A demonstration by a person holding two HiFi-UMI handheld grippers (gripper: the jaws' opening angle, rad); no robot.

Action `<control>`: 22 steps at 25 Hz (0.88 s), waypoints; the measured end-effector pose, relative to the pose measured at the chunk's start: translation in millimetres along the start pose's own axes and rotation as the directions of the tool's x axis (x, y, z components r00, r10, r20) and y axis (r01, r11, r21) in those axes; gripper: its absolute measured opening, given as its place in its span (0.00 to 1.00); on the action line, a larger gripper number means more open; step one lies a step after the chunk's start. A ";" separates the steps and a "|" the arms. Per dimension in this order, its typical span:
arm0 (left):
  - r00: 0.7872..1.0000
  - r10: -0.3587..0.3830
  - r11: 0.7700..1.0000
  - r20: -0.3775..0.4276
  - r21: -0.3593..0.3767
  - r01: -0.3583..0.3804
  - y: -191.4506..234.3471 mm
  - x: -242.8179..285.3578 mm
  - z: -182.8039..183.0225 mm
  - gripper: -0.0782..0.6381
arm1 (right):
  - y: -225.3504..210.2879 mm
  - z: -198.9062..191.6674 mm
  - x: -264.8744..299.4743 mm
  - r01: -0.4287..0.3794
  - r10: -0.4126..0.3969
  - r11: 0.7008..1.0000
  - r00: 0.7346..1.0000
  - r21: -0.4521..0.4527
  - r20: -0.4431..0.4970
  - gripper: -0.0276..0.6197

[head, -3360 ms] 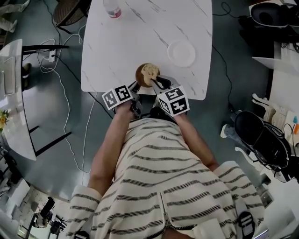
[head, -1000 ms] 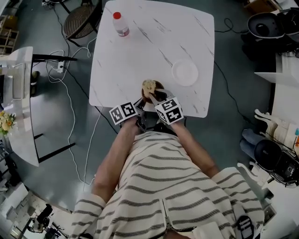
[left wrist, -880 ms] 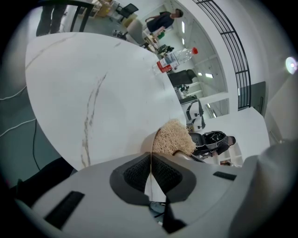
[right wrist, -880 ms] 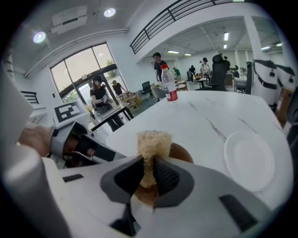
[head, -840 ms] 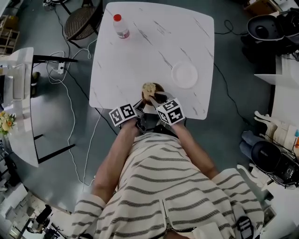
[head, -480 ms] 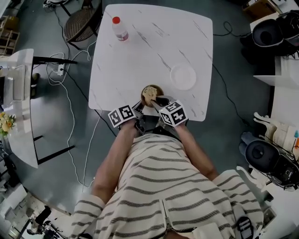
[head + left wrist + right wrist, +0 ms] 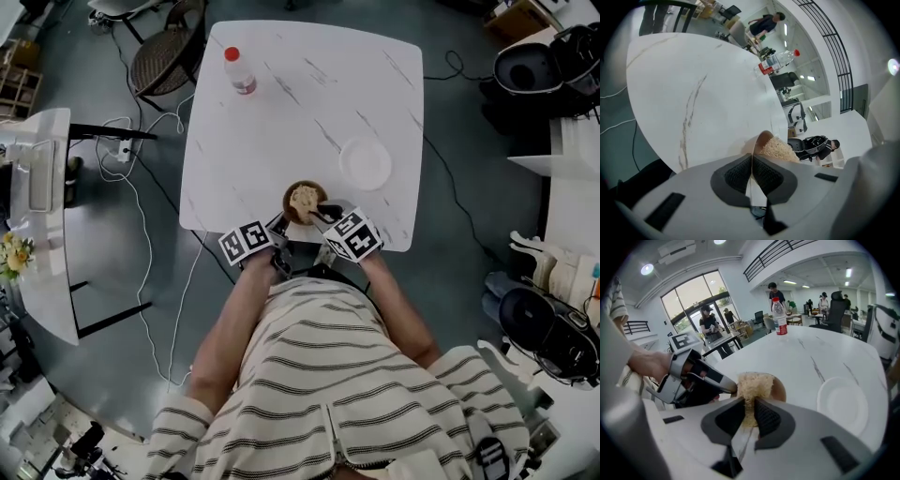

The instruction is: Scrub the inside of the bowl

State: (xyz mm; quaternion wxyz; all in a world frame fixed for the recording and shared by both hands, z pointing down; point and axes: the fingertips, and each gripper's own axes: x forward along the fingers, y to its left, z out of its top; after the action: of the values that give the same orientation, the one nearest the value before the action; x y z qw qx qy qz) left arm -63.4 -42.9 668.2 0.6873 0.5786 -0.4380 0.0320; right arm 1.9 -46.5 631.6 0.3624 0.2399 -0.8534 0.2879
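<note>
A brown wooden bowl (image 7: 293,210) stands near the front edge of the white marble table (image 7: 281,112). A tan fibrous scrubbing pad (image 7: 305,198) fills its inside. My left gripper (image 7: 281,223) is shut on the bowl's near rim; in the left gripper view the thin bowl wall (image 7: 761,139) runs between the left gripper's (image 7: 751,158) pads, with the pad (image 7: 780,151) behind it. My right gripper (image 7: 317,214) reaches in from the right and is shut on the scrubbing pad (image 7: 753,383), which it presses into the bowl (image 7: 778,387) ahead of that gripper (image 7: 751,405).
A white plate (image 7: 365,163) lies just right of and beyond the bowl. A water bottle with a red cap (image 7: 239,73) stands at the far left of the table. A chair (image 7: 159,56) and floor cables (image 7: 131,169) are to the left.
The scrubbing pad has shifted a little inside the bowl with my right gripper. My left gripper has kept its hold on the rim. The head camera has drifted slightly.
</note>
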 end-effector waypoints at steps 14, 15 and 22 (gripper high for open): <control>1.000 -0.005 1.000 0.005 0.001 0.005 -0.9 -1.7 -1.1 0.13 | -8.6 2.2 -3.2 0.099 -0.111 0.980 0.992 -0.172 -0.064 0.14; 1.000 -0.004 1.000 0.003 0.002 0.004 -0.3 -2.1 -2.6 0.13 | -10.5 2.8 -3.3 0.112 -0.123 0.980 0.991 -0.166 -0.055 0.14; 1.000 -0.003 1.000 -0.003 0.011 0.003 -1.6 -0.7 -2.5 0.12 | -25.0 12.8 -0.3 0.185 -0.186 0.978 0.983 -0.094 0.001 0.14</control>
State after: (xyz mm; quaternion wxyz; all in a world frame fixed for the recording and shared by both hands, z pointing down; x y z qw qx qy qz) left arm -61.6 -41.1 666.6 0.6847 0.5832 -0.4357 0.0344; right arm 11.4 -73.0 631.9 0.4018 0.2999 -0.8385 0.2133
